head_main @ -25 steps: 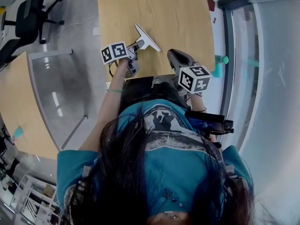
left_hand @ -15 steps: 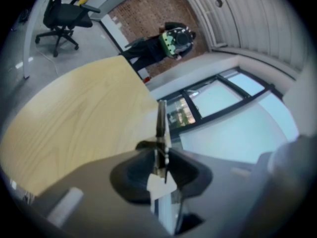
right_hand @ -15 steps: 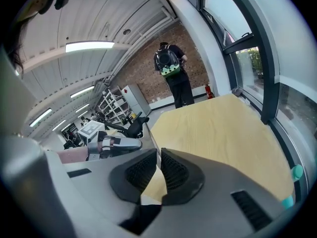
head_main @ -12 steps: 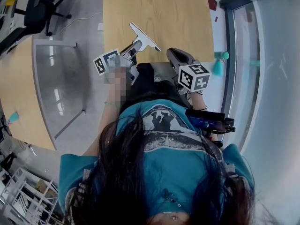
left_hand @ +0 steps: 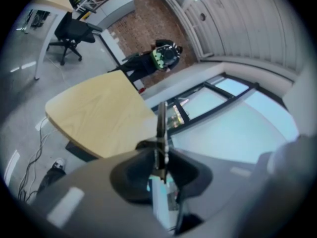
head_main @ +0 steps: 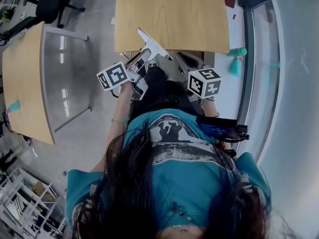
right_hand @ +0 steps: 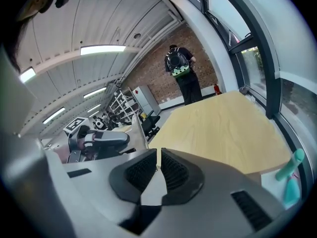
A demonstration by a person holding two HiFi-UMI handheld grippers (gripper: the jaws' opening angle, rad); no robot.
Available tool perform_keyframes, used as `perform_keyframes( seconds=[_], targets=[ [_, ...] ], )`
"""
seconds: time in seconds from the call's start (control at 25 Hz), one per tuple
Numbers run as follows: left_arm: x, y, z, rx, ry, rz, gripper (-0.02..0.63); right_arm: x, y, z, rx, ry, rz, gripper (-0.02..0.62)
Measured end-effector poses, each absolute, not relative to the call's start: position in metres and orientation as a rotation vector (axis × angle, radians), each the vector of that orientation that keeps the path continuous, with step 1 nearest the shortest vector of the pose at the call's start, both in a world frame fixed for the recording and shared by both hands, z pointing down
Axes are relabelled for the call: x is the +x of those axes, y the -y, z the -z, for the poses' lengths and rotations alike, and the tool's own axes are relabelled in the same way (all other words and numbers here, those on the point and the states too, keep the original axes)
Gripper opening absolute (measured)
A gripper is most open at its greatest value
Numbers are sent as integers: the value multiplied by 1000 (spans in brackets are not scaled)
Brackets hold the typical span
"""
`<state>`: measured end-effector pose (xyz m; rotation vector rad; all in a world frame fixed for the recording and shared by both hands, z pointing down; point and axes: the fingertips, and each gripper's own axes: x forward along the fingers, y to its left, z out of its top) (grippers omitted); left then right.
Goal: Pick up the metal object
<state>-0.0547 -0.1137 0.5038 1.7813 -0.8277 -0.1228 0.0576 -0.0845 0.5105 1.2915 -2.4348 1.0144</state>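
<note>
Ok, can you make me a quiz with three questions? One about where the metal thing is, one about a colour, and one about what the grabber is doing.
1. Where is the metal object?
A. Lying on the floor
B. In the left gripper
C. On a chair

2. What colour is the table top?
A. Light wood
B. Black
C. Red

3. How are the left gripper's jaws?
A. Wide open and empty
B. Closed on the metal object
C. Closed on a cup

Answers:
1 B, because the head view shows it sticking out of that gripper.
2 A, because both the head view and the gripper views show pale wood grain.
3 B, because the left gripper view shows the thin metal edge pinched between the pads.
</note>
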Motion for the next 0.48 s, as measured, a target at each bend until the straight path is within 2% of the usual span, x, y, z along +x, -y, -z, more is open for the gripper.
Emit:
perform_keyframes(
  seconds=[0.48],
  targets=[
    [-76, 72, -511, 1794, 897, 60, 83, 42, 69, -522, 1234, 2420, -1045, 32]
  ],
)
